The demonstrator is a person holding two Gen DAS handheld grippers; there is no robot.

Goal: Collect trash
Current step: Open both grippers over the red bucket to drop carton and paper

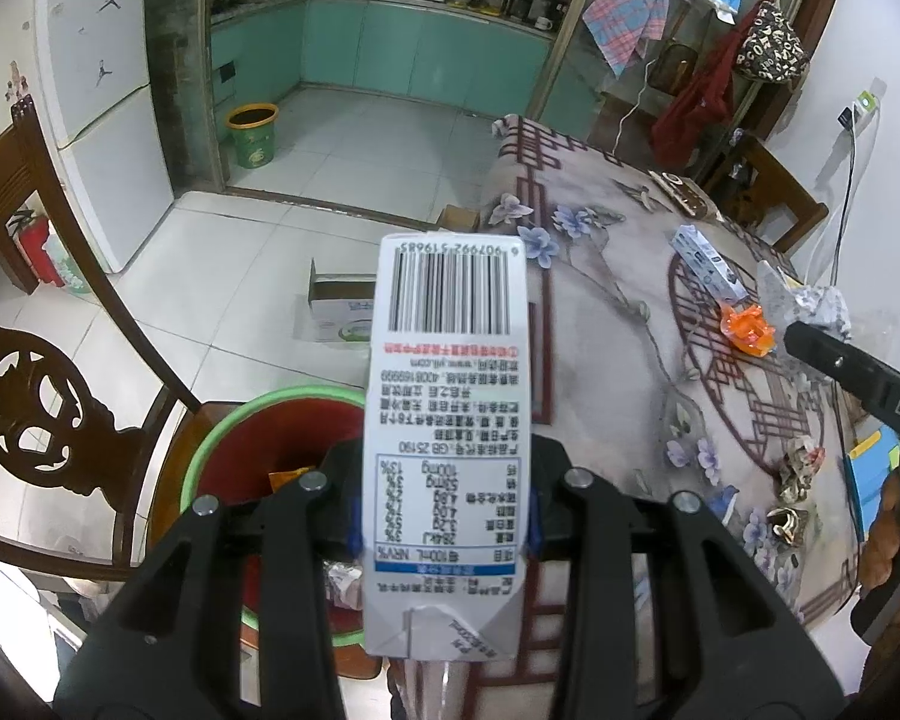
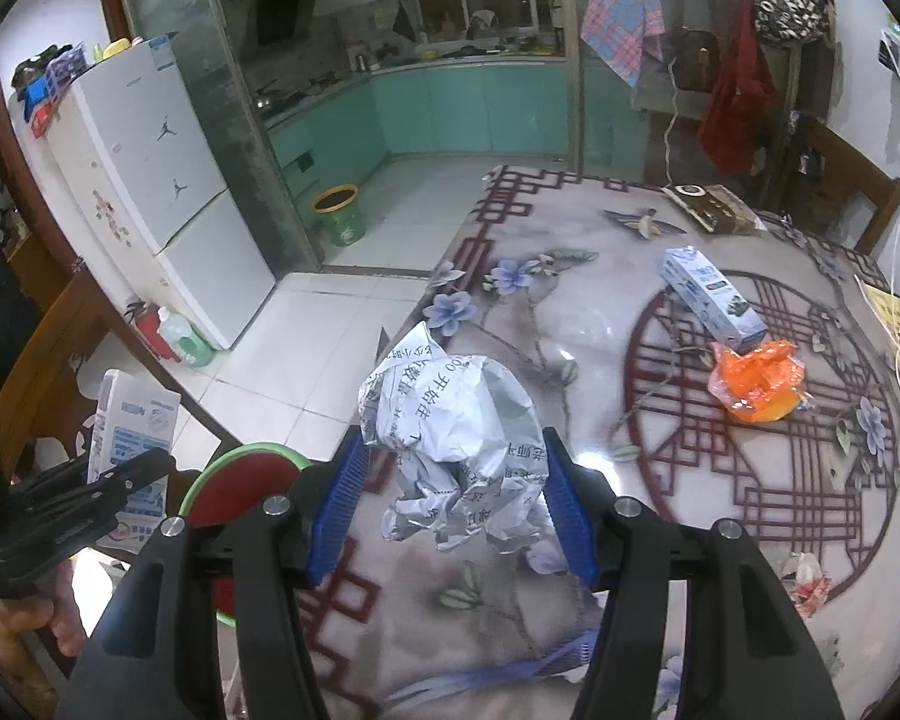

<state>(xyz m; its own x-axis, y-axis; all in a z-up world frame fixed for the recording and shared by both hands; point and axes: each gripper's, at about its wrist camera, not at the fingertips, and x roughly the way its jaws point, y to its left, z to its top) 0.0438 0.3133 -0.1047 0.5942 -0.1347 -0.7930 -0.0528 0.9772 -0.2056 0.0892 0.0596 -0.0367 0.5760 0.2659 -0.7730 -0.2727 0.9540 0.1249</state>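
On floral tablecloth (image 2: 570,276): scattered trash.

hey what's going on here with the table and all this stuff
Someone is clearing trash off a flower-patterned table with two handheld grippers. The left gripper grips a white milk carton above a green-rimmed red bin on a chair. The right gripper holds a crumpled ball of printed paper over the table. Another carton and an orange plastic wrapper lie on the table.
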